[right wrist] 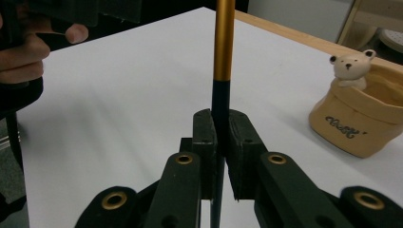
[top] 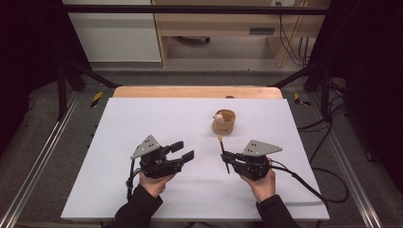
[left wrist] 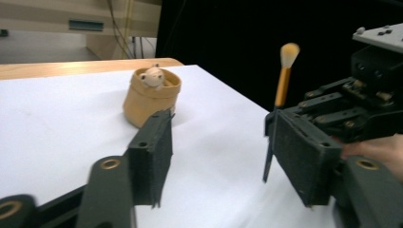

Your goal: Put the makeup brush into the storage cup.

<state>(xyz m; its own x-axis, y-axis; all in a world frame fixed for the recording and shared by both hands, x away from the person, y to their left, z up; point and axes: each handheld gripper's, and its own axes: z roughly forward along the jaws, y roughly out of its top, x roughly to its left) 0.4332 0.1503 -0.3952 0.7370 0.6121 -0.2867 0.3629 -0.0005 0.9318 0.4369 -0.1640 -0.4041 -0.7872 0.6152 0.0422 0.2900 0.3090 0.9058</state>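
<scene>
A makeup brush (top: 221, 145) with a black and gold handle stands upright in my right gripper (top: 225, 156), which is shut on the black lower part of the handle (right wrist: 221, 102). Its pale bristle tip (left wrist: 289, 52) points up and away. Just beyond it sits a tan cup (top: 224, 122) with a small white bear (right wrist: 350, 65) peeking over the rim. My left gripper (top: 185, 150) hovers left of the brush, its jaws open with nothing between the pads (left wrist: 153, 154). In the left gripper view the brush (left wrist: 282, 88) rises just behind the right pad.
A white sheet (top: 142, 123) covers the table, with a wooden edge (top: 190, 91) at the back. Black frame posts (top: 62, 90) flank the table. Cables (top: 328, 190) trail over the floor at the right. A shelf unit (top: 223, 28) stands beyond.
</scene>
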